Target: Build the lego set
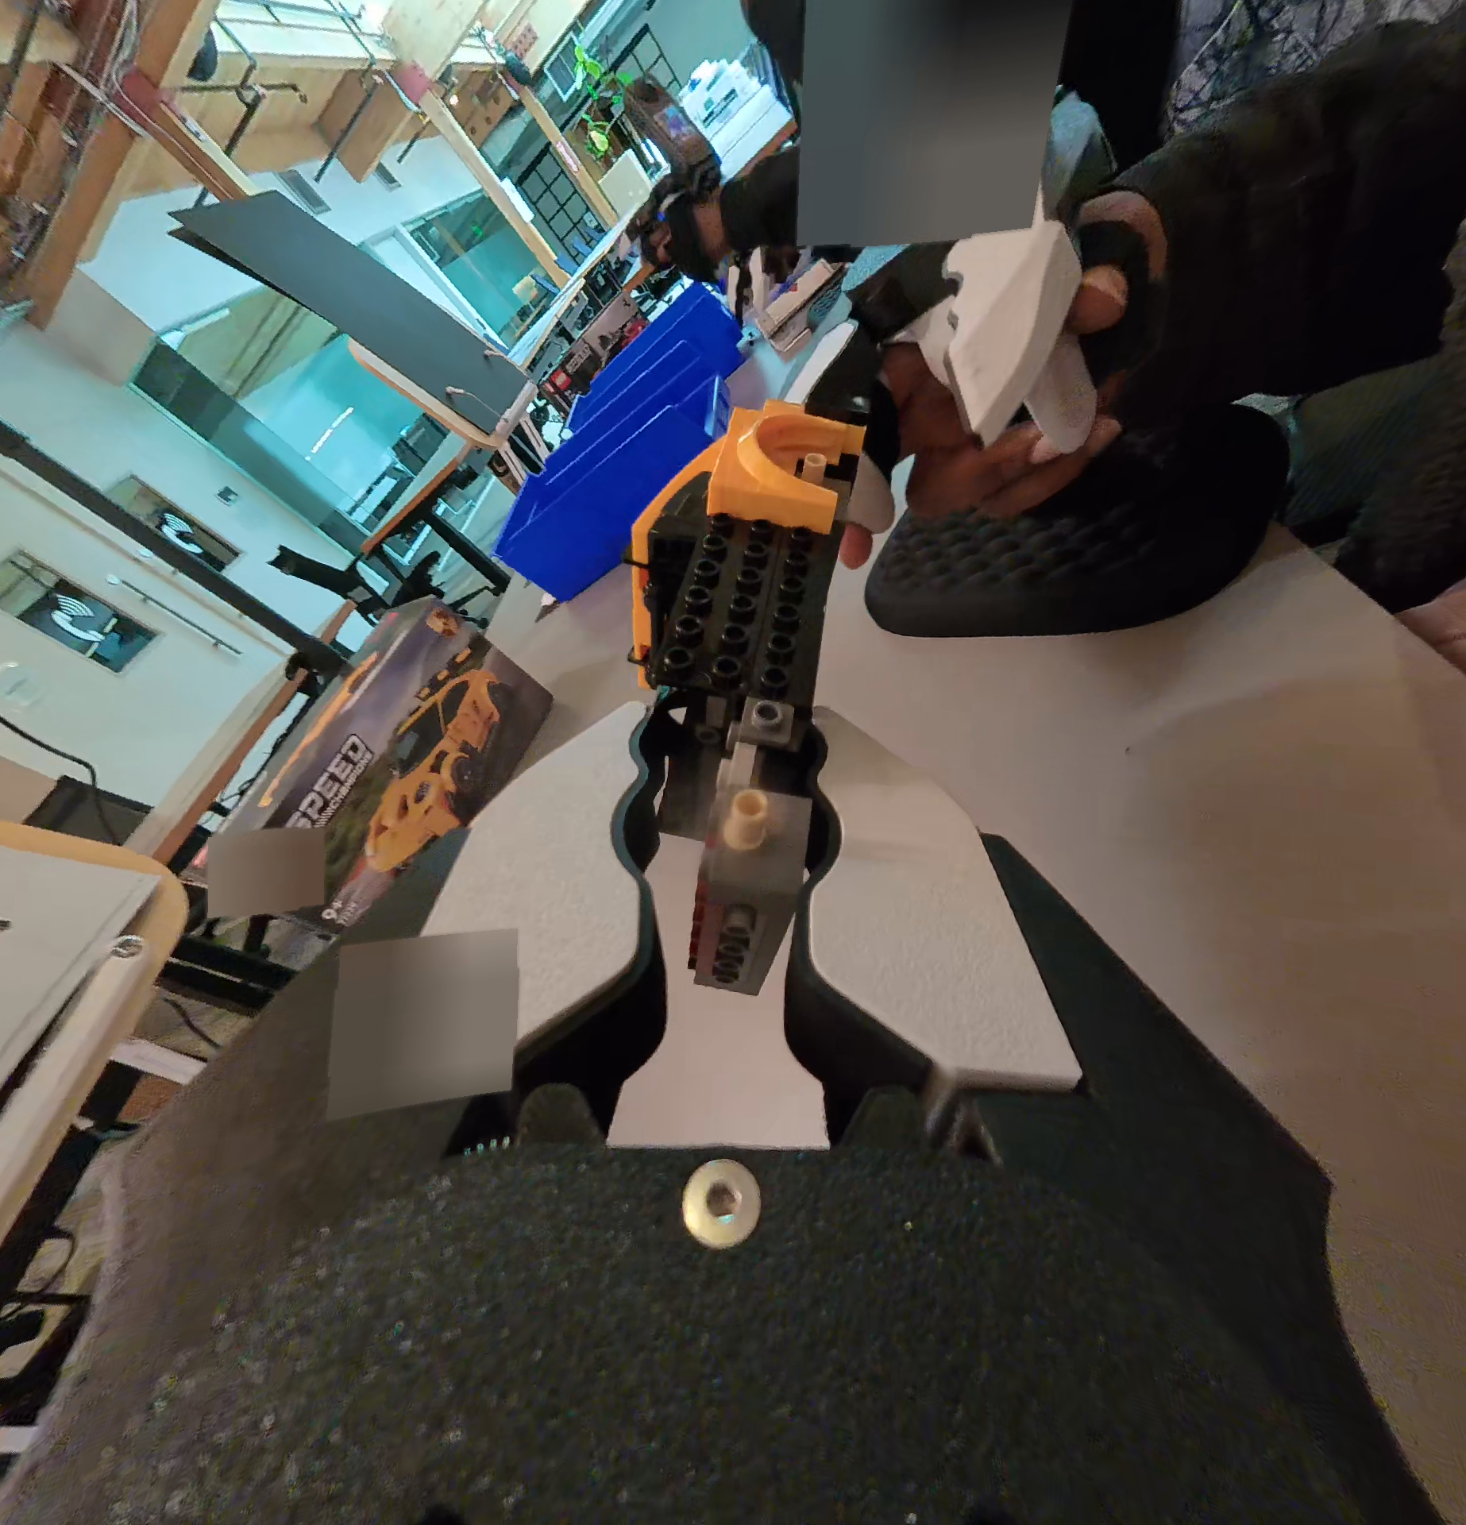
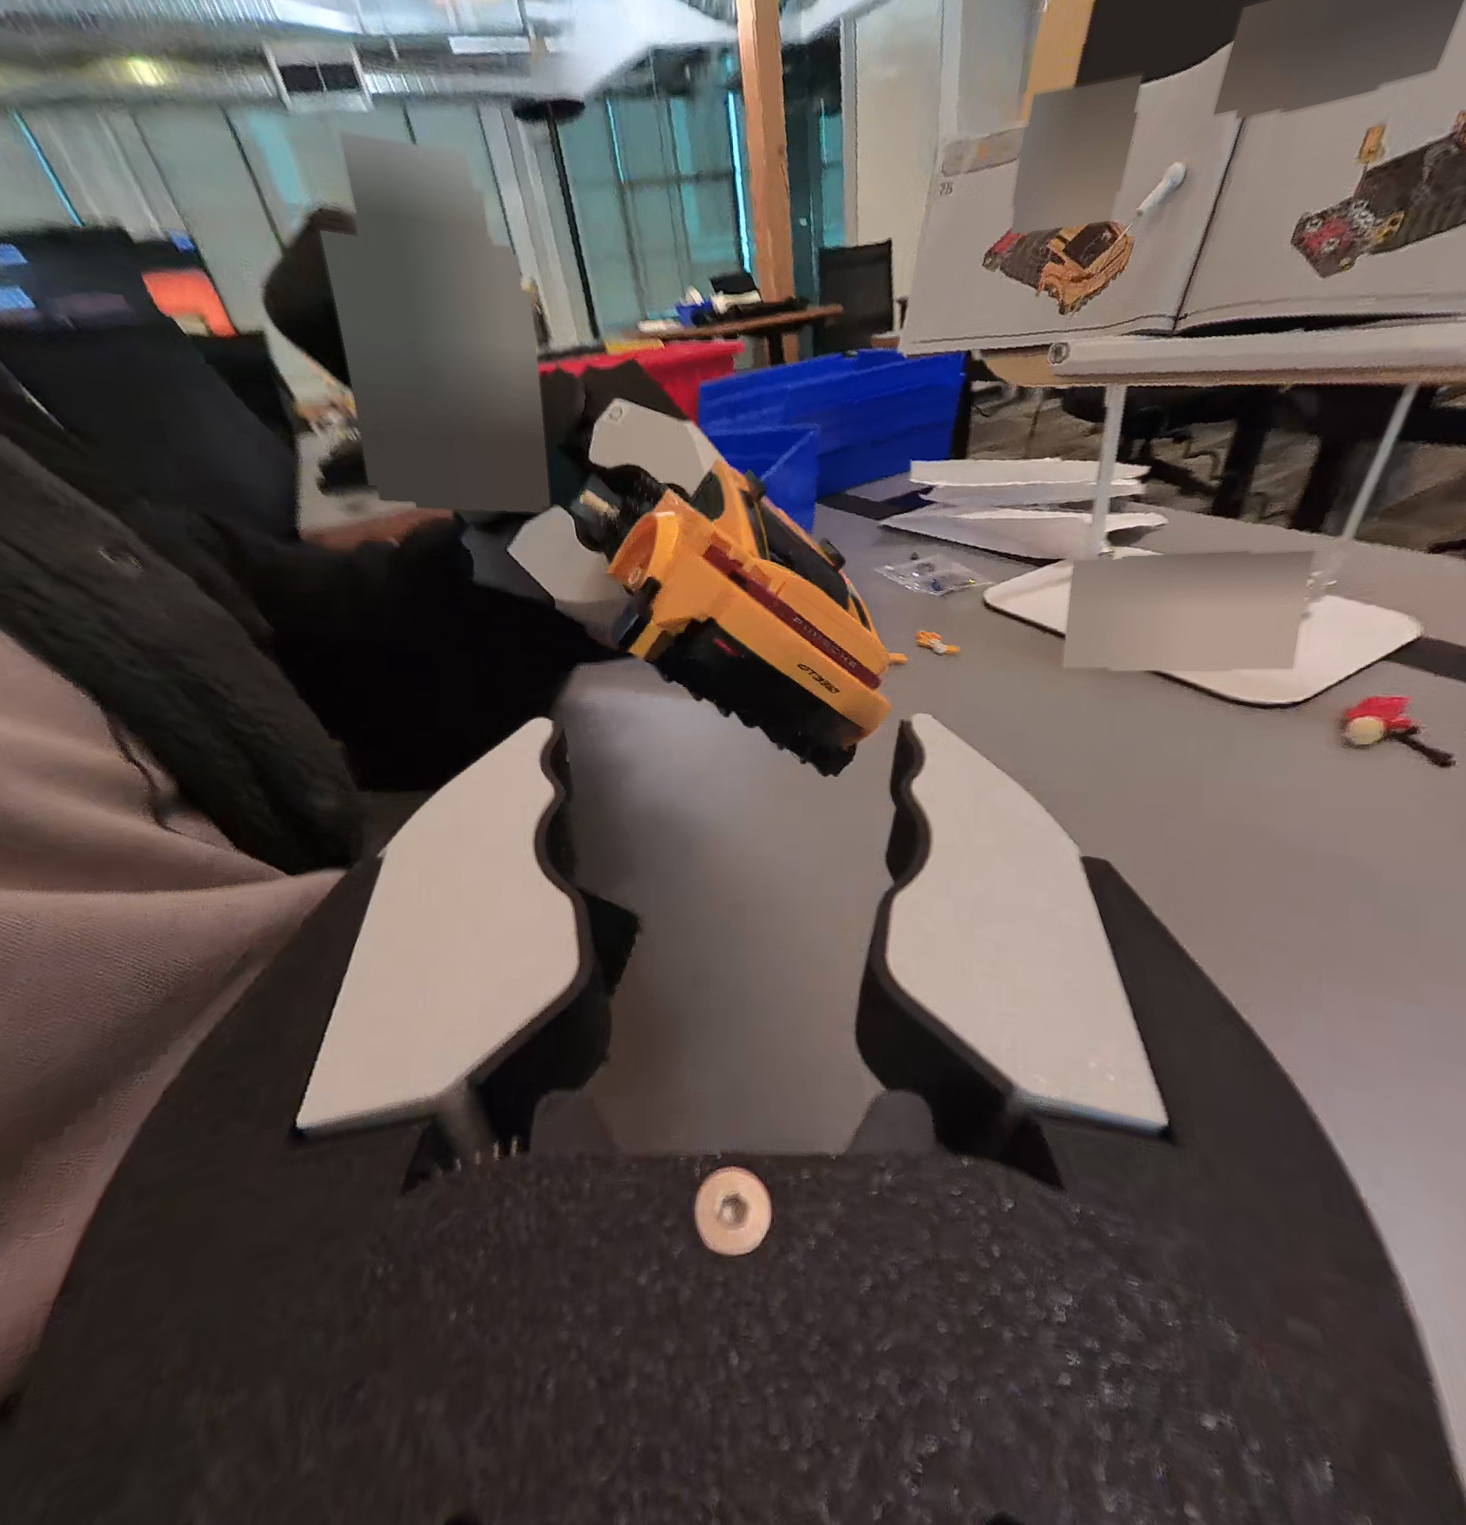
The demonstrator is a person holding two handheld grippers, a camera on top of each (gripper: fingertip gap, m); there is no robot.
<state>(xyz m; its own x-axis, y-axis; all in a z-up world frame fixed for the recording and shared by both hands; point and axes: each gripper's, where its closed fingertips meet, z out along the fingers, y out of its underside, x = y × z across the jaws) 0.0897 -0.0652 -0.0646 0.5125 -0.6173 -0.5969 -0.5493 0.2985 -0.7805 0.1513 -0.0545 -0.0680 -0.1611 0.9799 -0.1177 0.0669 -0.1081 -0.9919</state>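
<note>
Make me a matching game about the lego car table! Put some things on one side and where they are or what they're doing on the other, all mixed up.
Things:
1. lego car
2. right gripper
3. blue bins
4. instruction booklet

States or places:
A. open, holding nothing
B. propped on a white stand
C. clamped in the left gripper, lifted off the table
D. standing at the far side of the table

Pairs: 1-C, 2-A, 3-D, 4-B

The car's (image 2: 754,611) rear sits hidden between the left hand-held gripper's (image 2: 598,495) fingers, small loose parts (image 2: 936,642) on the counter (image 2: 1208,825) are too small to tell, and the booklet (image 2: 1208,206) runs off the right edge.
</note>
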